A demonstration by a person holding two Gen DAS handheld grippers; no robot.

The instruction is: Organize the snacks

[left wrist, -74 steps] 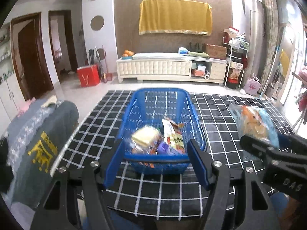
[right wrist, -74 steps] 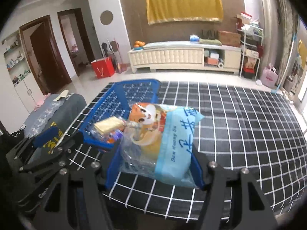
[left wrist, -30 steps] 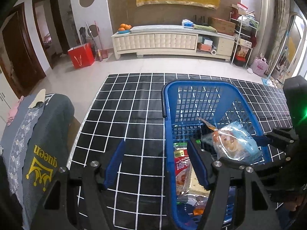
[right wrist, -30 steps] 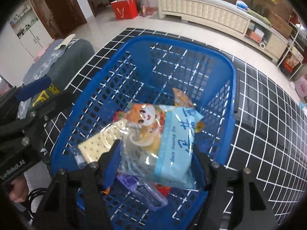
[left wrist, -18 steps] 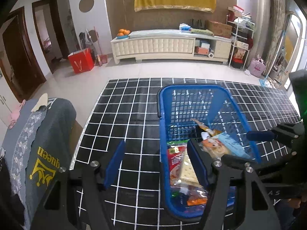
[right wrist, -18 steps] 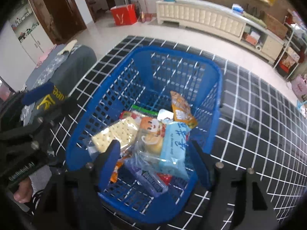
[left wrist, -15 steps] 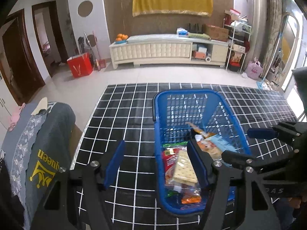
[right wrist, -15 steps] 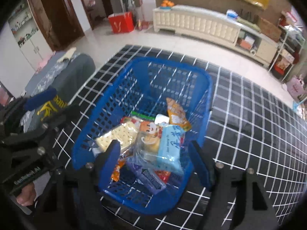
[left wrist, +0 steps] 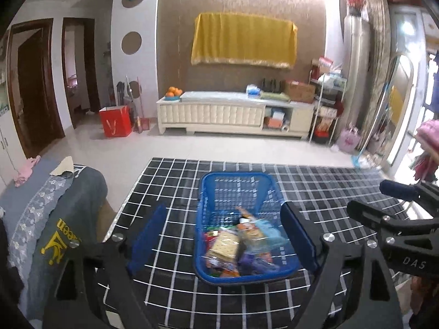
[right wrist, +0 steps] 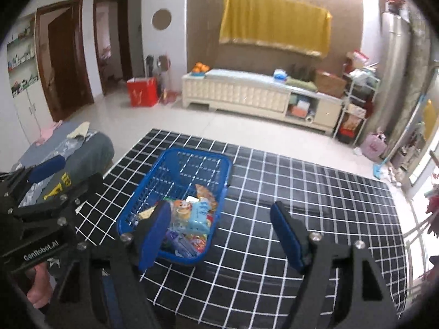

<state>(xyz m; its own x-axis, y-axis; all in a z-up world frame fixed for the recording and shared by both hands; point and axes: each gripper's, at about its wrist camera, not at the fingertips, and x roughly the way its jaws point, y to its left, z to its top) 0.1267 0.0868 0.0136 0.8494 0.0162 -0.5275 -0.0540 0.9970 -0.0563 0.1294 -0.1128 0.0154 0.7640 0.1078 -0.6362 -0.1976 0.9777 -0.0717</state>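
A blue plastic basket (left wrist: 208,189) stands on the black table with a white grid (left wrist: 170,181). It holds several snack packs, among them a cracker pack (left wrist: 223,246) and a light blue bag with a cartoon face (left wrist: 258,227). The basket also shows in the right wrist view (right wrist: 153,175), with the light blue bag (right wrist: 199,213) inside. My left gripper (left wrist: 222,238) is open and empty, raised in front of the basket. My right gripper (right wrist: 219,233) is open and empty, raised to the right of the basket.
A chair with a grey garment (left wrist: 63,219) stands at the table's left side. The table surface (right wrist: 315,197) stretches to the right of the basket. A white cabinet (left wrist: 219,115) and a red bag (left wrist: 115,122) stand across the floor.
My right gripper carried the light blue bag over the basket, let it go among the other snacks, and pulled up and back. My left gripper also drew back from the basket.
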